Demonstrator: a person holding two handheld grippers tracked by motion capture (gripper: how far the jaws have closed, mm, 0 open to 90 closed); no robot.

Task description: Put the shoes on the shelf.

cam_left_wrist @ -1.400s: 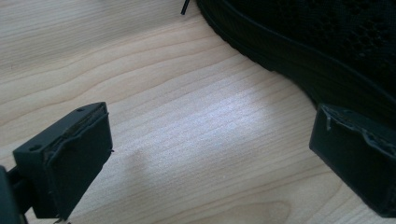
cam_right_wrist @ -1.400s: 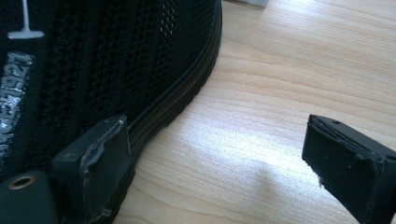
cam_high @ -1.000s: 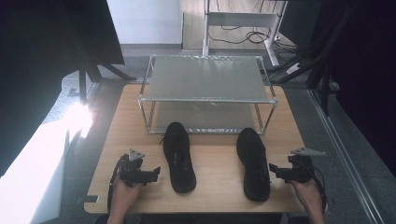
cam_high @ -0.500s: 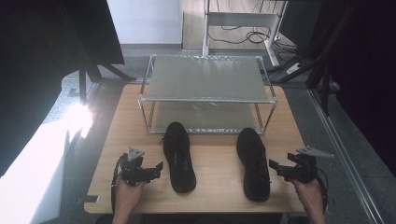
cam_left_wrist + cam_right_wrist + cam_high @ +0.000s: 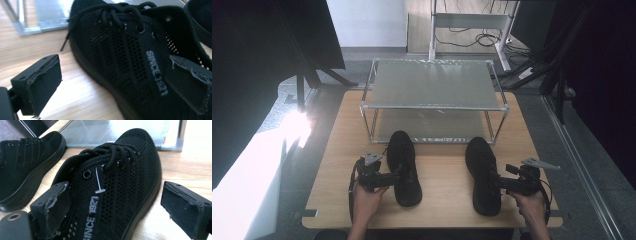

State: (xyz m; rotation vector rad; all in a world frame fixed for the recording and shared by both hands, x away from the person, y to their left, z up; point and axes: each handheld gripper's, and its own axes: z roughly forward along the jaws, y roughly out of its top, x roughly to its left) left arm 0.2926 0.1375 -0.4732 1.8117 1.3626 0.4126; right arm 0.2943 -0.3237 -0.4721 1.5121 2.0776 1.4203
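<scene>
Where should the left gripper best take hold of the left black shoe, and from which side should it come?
Probably the side wall at the collar of the left black shoe, coming from its outer left side. The left gripper is already there, jaws open: one jaw is over the shoe opening, the other outside.

Both shoes point(image 5: 404, 170) point(image 5: 482, 175) black mesh, white lettering; my claw point(image 5: 120, 87) pads black; worktop point(image 5: 442, 200) pale wood grain; rack point(image 5: 432, 87) silver-grey.

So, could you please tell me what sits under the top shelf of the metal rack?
Under the rack's top shelf a bare lower shelf shows. Its back part is covered by the top shelf.
</scene>
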